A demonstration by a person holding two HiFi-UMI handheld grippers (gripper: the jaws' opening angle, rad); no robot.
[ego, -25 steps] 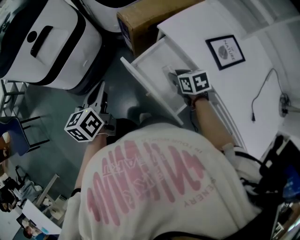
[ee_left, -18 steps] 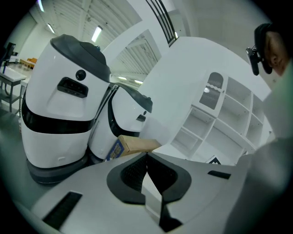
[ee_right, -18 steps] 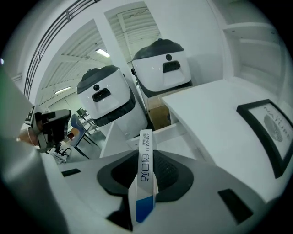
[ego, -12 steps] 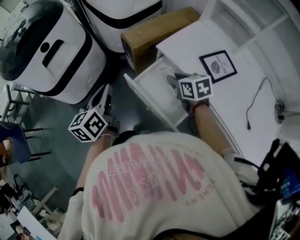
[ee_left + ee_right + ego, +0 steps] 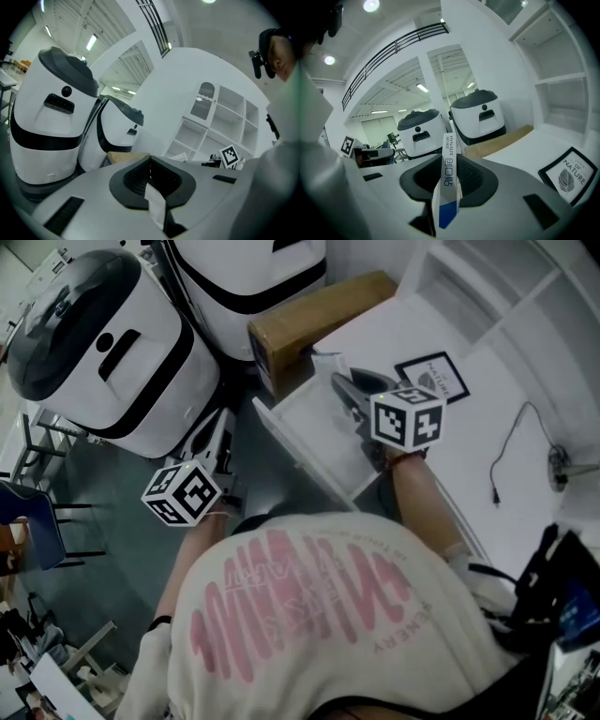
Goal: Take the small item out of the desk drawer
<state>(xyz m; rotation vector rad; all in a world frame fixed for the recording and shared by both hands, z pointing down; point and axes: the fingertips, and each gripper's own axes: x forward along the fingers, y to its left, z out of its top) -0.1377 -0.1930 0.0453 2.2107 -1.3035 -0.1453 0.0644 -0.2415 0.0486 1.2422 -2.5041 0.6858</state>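
White counter [image 5: 469, 432] is running along our right side, carrying a framed card [image 5: 431, 377] and a thin dark cable [image 5: 511, 451], with white shelves [image 5: 562, 79] standing behind it. Its drawer [image 5: 309, 427] is hanging open toward the grey floor [image 5: 112, 531]. A cardboard box [image 5: 319, 315] is sitting on the floor just beside the drawer's far end, and two rounded white machines with black bands [image 5: 103, 352] are standing past it.

We are holding the right gripper [image 5: 451, 161] over the far end of the open drawer, near the cardboard box. Its jaws are pinching a small flat packet [image 5: 446, 187], white with a blue end and a line of print down its face. The packet is standing upright between the pads, rising above the jaw tips and hanging down below them, so it is up in the grip and not lying in the drawer.

We are carrying the left gripper [image 5: 150, 164] well apart from the drawer, out over the floor and pointing toward the machines. Its jaws are sitting together, with a pale strip showing at the seam; we cannot tell what that strip is.
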